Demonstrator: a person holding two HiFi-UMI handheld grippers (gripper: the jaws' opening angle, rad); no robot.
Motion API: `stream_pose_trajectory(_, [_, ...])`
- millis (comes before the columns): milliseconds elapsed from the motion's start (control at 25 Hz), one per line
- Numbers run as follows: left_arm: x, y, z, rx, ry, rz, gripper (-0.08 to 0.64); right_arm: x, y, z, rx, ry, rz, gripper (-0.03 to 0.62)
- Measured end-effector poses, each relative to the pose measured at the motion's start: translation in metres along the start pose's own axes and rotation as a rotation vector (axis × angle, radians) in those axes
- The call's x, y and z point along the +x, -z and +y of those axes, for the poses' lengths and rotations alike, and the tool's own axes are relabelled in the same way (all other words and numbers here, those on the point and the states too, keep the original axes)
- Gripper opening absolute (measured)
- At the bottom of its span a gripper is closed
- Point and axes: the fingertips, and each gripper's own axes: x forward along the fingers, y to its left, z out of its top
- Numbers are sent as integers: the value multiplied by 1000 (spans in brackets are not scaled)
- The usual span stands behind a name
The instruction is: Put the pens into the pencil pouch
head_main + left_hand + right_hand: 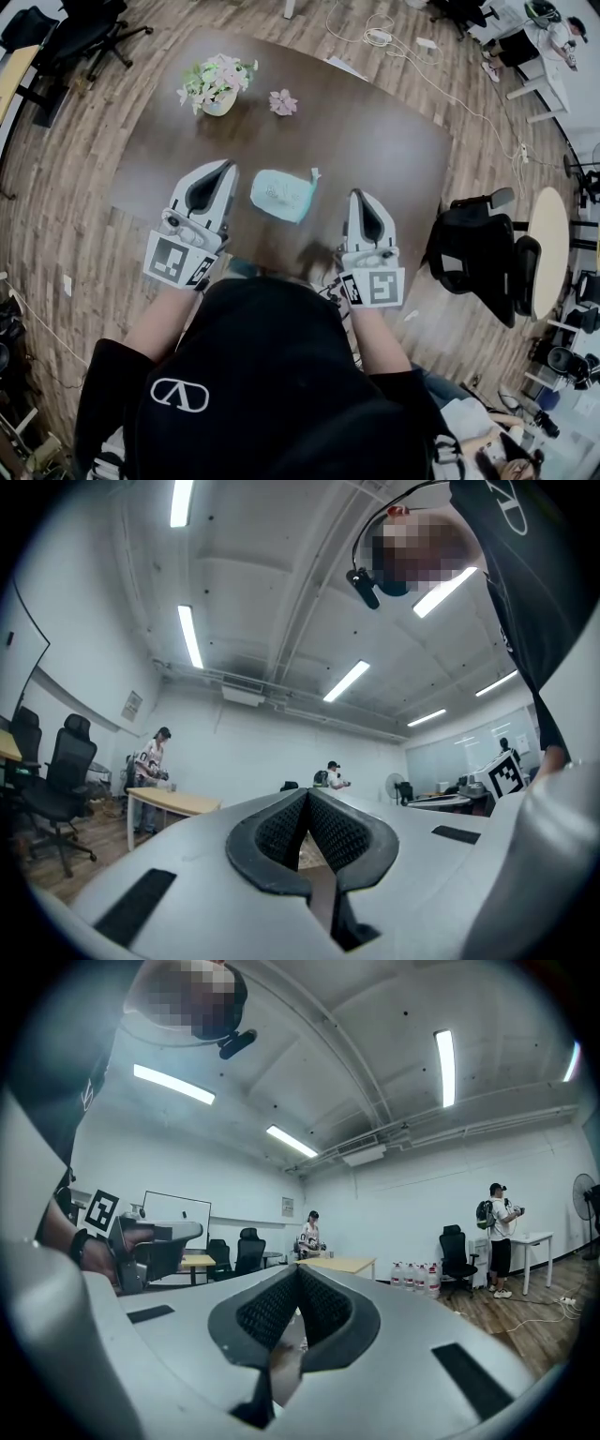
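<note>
A light teal pencil pouch [279,194] lies on the dark brown table [375,141], between my two grippers. My left gripper [226,167] is just left of the pouch and apart from it, its jaws shut with nothing between them. My right gripper [359,195] is held to the right of the pouch, also shut and empty. The left gripper view shows my left gripper [307,794] pointing out across the room, its pads pressed together. In the right gripper view my right gripper [298,1271] looks the same. No pen shows in any view.
A vase of flowers [217,84] and a loose pink flower [283,101] sit at the table's far side. A black office chair [483,253] stands by the table's right edge, next to a round table [550,246]. People stand far off in the room.
</note>
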Motion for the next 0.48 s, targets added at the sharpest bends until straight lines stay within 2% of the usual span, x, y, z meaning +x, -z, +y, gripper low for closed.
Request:
stream_pose_trajectory(160, [2, 2, -2, 16, 8, 5, 2, 0, -1, 0, -1, -3, -4, -2])
stream_pose_trajectory(480, [2, 3, 1, 1, 6, 10, 2, 1, -1, 0, 1, 4, -7, -2])
